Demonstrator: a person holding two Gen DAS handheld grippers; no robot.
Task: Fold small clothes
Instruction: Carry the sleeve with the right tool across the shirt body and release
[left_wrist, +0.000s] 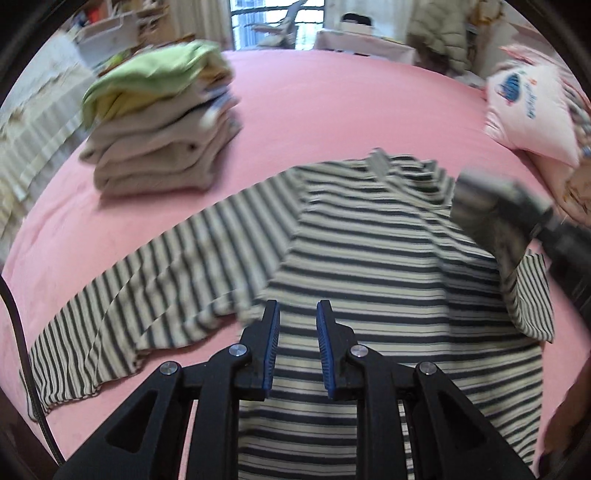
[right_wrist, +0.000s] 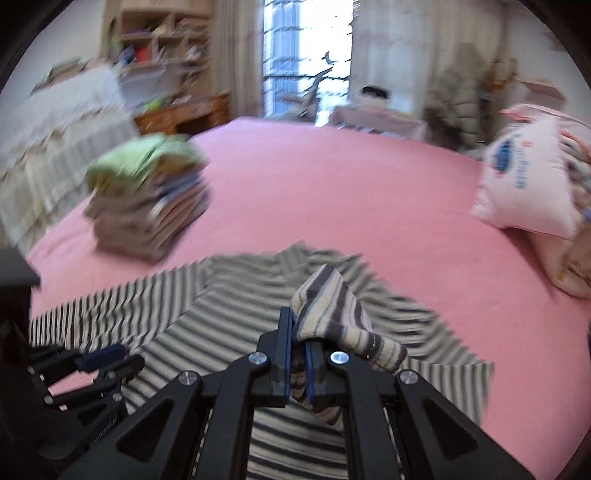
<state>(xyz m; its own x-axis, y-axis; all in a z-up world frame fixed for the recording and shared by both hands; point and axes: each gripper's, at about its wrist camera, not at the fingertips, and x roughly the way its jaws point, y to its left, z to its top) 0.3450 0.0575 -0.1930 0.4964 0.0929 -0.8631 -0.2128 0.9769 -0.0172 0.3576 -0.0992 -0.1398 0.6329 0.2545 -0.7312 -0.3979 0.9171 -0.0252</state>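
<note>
Where the pink bedsheet (left_wrist: 332, 96) spreads across both views, a striped shirt (left_wrist: 369, 258) lies flat on it, collar toward the far side, one sleeve (left_wrist: 147, 284) stretched out to the left. The left gripper (left_wrist: 297, 314) hangs above the shirt's lower body, its blue-padded jaws a narrow gap apart with nothing between them, the stripes showing through the gap. The right gripper (right_wrist: 300, 332) has its jaws pinched tight on the shirt's other sleeve (right_wrist: 343, 321), which bunches up over the pads and drapes off to the right, lifted clear of the shirt body. A stack of folded clothes (left_wrist: 159, 122), green piece on top, sits on the sheet beyond the outstretched sleeve, well apart. A pale pink pillow (left_wrist: 532, 107) lies at the right edge. Both views blurred
</note>
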